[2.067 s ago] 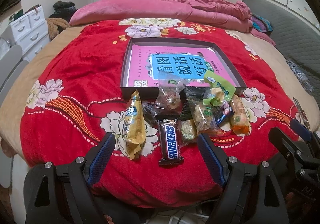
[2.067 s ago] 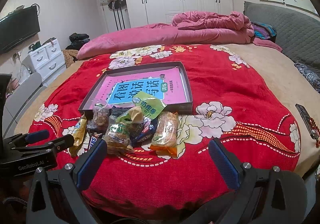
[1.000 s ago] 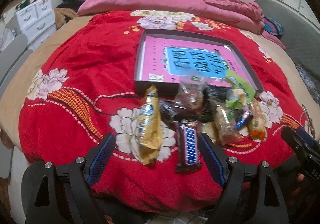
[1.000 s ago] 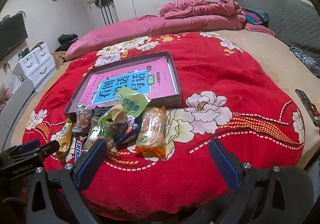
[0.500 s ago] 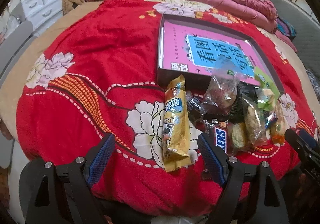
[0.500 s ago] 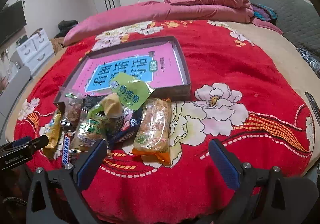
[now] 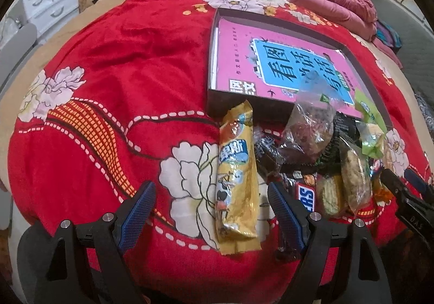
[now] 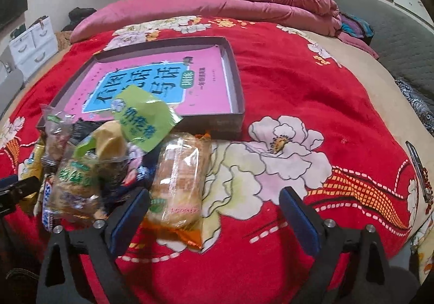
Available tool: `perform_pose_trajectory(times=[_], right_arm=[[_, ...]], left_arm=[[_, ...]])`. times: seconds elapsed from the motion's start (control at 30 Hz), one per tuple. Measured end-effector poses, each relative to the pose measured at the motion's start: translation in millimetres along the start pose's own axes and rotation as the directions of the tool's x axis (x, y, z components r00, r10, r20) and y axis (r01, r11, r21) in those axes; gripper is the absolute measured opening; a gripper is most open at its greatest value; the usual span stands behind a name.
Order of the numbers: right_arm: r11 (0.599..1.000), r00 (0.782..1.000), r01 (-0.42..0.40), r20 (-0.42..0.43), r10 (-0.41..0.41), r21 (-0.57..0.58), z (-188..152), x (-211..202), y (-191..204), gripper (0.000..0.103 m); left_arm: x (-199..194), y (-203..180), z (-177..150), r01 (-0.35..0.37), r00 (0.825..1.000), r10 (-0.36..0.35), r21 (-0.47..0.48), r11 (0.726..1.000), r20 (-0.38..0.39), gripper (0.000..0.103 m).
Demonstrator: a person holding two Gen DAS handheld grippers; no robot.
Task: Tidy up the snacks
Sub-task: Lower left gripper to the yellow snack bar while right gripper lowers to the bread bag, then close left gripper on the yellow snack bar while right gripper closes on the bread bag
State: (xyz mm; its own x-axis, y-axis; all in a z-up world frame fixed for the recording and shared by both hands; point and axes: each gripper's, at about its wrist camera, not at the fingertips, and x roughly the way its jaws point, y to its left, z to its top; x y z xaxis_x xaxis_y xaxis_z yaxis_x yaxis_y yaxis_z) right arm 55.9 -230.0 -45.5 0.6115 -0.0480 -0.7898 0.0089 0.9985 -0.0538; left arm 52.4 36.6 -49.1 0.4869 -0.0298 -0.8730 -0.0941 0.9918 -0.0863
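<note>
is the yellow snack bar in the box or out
Out: the yellow snack bar lies flat on the red blanket, in front of the box.

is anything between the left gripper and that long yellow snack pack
Nothing visible. The left gripper is open, and the yellow snack pack lies flat on the red blanket between its fingers, uncovered. The Snickers bar and the rest of the pile lie off to its right, beside the pack, not on it.

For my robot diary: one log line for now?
left tongs: open over long yellow wrapper | right tongs: open, closing beside clear orange-edged bun packet
</note>
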Motion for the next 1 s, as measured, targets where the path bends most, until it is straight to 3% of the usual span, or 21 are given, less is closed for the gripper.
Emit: perform_pose_trajectory(times=[0.13, 0.37, 0.43, 0.57, 0.77, 0.87, 0.97, 1.0], right_arm=[[0.999, 1.000, -0.004, -0.007, 0.004, -0.033, 1.7, 4.3, 3.0, 0.091], [0.995, 1.000, -0.019, -0.022, 0.017, -0.097, 0.4, 4.5, 19.6, 0.081], [0.993, 0.998, -0.018, -0.055, 0.012, -0.120, -1.1, 12.7, 25.7, 0.070], [0.994, 0.997, -0.030, -0.067, 0.023, -0.103, 1.1, 19.2, 20.3, 0.066], [0.997, 0.998, -0.037, -0.059, 0.032, -0.074, 3.9, 16.3, 10.2, 0.047], [0.997, 0.996, -0.059, -0.070, 0.055, -0.051, 5.3, 20.9, 6.7, 0.046], [0.994, 0.991, -0.112, -0.074, 0.113, 0.017, 7.4, 20.5, -6.1, 0.042], [0.992, 0.989, -0.124, -0.071, 0.126, 0.033, 7.9, 19.1, -10.4, 0.040]], left_arm=[[3.5, 3.1, 4.5, -0.003, 1.000, 0.003, -0.009, 1.000, 0.006, 0.071], [5.7, 1.0, 6.7, 0.004, 1.000, -0.004, -0.002, 1.000, 0.009, 0.066], [7.0, -0.5, 7.2, 0.000, 1.000, 0.000, 0.004, 1.000, 0.008, 0.066], [9.3, -2.9, 8.1, -0.004, 1.000, 0.004, 0.010, 1.000, 0.008, 0.064], [10.1, -1.1, 9.7, 0.003, 1.000, -0.003, 0.006, 1.000, 0.016, 0.054], [12.1, -3.2, 11.3, 0.003, 1.000, -0.004, 0.016, 1.000, 0.019, 0.050], [15.0, -4.5, 13.3, 0.034, 0.999, -0.034, 0.028, 0.999, 0.022, 0.034], [16.8, -4.2, 13.7, 0.067, 0.998, -0.067, 0.025, 0.997, 0.013, 0.022]])
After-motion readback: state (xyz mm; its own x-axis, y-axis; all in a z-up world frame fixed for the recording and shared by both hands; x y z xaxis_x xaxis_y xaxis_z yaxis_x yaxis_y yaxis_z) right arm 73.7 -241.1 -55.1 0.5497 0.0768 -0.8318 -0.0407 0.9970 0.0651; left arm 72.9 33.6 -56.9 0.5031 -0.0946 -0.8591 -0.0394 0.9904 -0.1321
